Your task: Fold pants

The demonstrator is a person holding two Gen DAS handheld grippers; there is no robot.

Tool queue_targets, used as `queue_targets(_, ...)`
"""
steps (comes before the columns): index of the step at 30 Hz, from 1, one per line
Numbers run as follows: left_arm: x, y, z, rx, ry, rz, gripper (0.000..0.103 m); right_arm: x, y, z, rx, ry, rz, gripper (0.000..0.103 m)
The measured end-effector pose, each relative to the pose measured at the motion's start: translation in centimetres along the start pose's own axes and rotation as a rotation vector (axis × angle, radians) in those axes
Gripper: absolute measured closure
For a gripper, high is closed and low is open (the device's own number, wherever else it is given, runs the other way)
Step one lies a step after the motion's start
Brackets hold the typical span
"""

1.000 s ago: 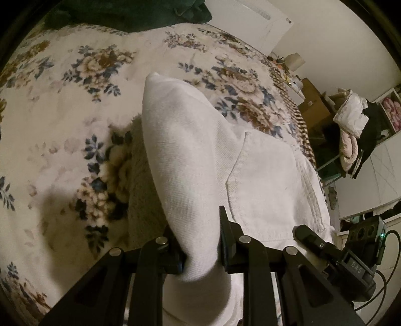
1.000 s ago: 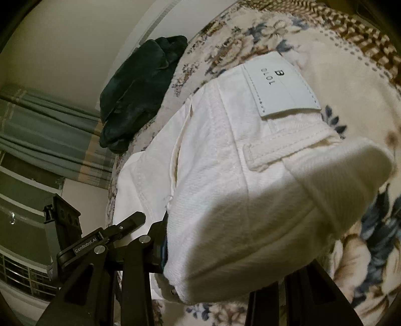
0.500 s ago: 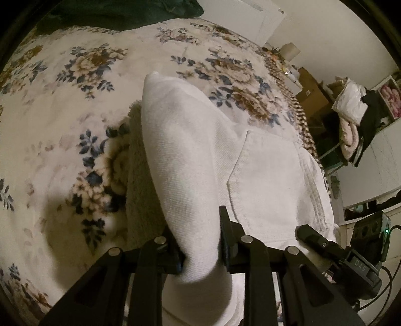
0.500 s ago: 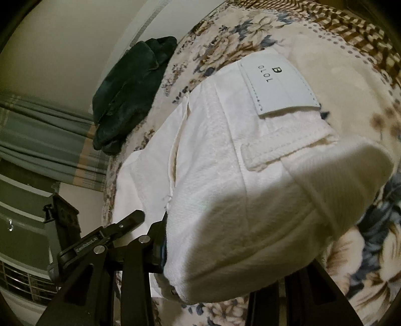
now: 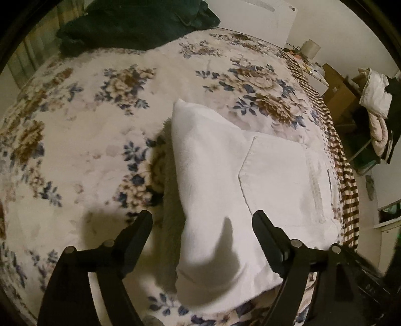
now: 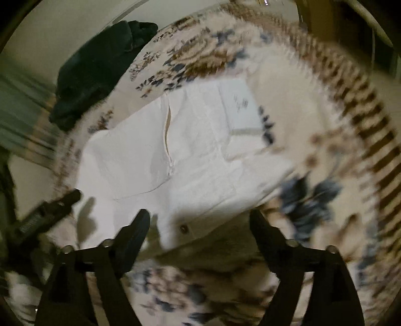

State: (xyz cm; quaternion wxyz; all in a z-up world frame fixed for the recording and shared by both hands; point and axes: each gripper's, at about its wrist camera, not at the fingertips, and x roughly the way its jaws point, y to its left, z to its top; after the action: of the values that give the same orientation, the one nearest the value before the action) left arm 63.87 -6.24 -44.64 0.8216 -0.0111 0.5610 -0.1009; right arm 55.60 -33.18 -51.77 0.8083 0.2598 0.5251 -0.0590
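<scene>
The white pants [image 5: 233,190] lie folded into a compact bundle on the floral bedspread [image 5: 82,130], back pocket facing up. My left gripper [image 5: 203,225] is open, its jaws spread wide on either side of the near end of the bundle and not touching it. In the right wrist view, which is blurred by motion, the pants [image 6: 190,150] lie flat with a white label patch [image 6: 240,107] on top. My right gripper [image 6: 199,225] is open above the waistband end, holding nothing. The left gripper's body [image 6: 42,215] shows at the left of that view.
A dark green garment [image 5: 135,22] lies at the head of the bed and also shows in the right wrist view [image 6: 97,70]. The bed's checked edge [image 5: 343,175] runs along the right. Beyond it stand cardboard boxes [image 5: 338,87] and a rack with clothes [image 5: 376,112].
Both grippers have let go of the pants and opened wide. The bundle now rests on the bed. Both grippers have pulled back and up from it; the right one is moving fast.
</scene>
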Motion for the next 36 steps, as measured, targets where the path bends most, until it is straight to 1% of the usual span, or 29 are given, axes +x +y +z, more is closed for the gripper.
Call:
queue_targets(1, -0.9, -0.3, -0.2, 0.007, -0.007, 0.017, 0.019, -0.7, 0.4, 0.0, -0.024, -0.017, -0.04, 0.011)
queue_targets(3, -1.9, -0.8, -0.3, 0.016, -0.009, 0.029, 0.017, -2.3, 1.2, 0.1, -0.06, -0.05, -0.112, 0.008)
queue_targets(5, -3.7, -1.4, -0.5, 0.035, -0.014, 0.042, 0.01, -4.0, 1.8, 0.3, -0.09, -0.08, -0.176, 0.005)
queue_targets(7, -5.5, -1.9, -0.7, 0.054, -0.031, 0.059, 0.007, -5.9, 2.5, 0.5, -0.119, -0.121, -0.24, 0.002)
queue_targets(10, -8.3, -2.5, -1.1, 0.06, -0.068, 0.072, 0.007, -9.1, 3.8, 0.2, -0.158, -0.179, -0.281, 0.002)
queue_targets(14, -13.5, -2.9, -2.0, 0.054, -0.118, 0.071, 0.007, -13.8, 5.9, -0.6, -0.188, -0.223, -0.279, 0.002)
queue_targets(17, -17.5, -3.3, -3.1, 0.054, -0.151, 0.076, 0.007, -18.3, 7.4, -1.7, -0.198, -0.258, -0.267, 0.002)
queue_targets(20, -23.2, -3.7, -4.8, 0.056, -0.195, 0.083, 0.007, -24.2, 8.8, -3.6, -0.199, -0.313, -0.257, 0.002)
queue_targets(21, -24.4, -3.7, -5.2, 0.055, -0.203, 0.087, 0.007, -25.8, 9.3, -4.2, -0.201, -0.324, -0.255, 0.002)
queue_targets(26, -33.8, -4.2, -8.5, 0.068, -0.27, 0.096, 0.007, -37.2, 12.0, -8.8, -0.215, -0.408, -0.24, 0.002)
queue_targets(29, -39.7, -4.7, -11.2, 0.084, -0.32, 0.101, 0.007, -42.8, 13.5, -11.6, -0.235, -0.457, -0.235, 0.002)
queue_targets(30, -40.8, -4.8, -11.7, 0.086, -0.327, 0.104, 0.007, -44.9, 14.1, -12.7, -0.24, -0.472, -0.23, 0.002)
queue_targets(32, -44.2, -5.0, -13.7, 0.089, -0.354, 0.095, 0.007, -49.1, 15.2, -15.0, -0.253, -0.497, -0.221, 0.002)
queue_targets(36, -48.6, -5.0, -16.3, 0.083, -0.394, 0.09, 0.007, -55.9, 16.7, -18.8, -0.261, -0.561, -0.21, 0.002)
